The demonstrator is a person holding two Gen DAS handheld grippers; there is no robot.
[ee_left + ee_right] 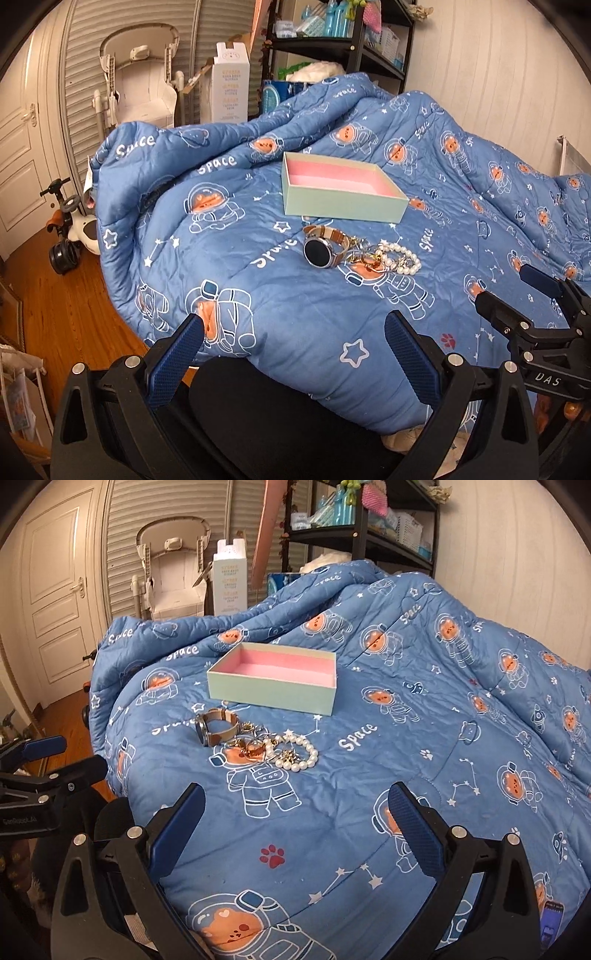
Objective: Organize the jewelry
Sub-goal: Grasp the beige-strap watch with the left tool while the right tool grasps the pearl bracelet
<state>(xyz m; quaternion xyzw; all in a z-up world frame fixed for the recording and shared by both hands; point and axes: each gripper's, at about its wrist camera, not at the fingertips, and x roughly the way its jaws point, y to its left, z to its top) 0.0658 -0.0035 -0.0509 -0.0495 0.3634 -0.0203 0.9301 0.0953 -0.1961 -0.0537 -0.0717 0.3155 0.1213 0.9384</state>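
— Jewelry all out on the quilt, heaped just in front of the box. Nothing inside the box yet, only bare pink lining. By the look of it, barely begun.

— Count of pieces?

— One watch on the left end of the heap, nearest the box's front wall. One pearl bracelet on the right end. Between them a gold tangle, touching both; cannot tell how many pieces in it. One box, lidless.

— And the grippers?

— Two. Left gripper spread wide, grasping nothing, hanging over the quilt well short of the heap. Right gripper likewise spread and empty, same side of the box, also short of the heap.

— Left to do?

— Probably everything: watch, pearls and gold tangle each still to go into the box. Likely fiddly, with the pieces touching; lifting one may drag a neighbour.
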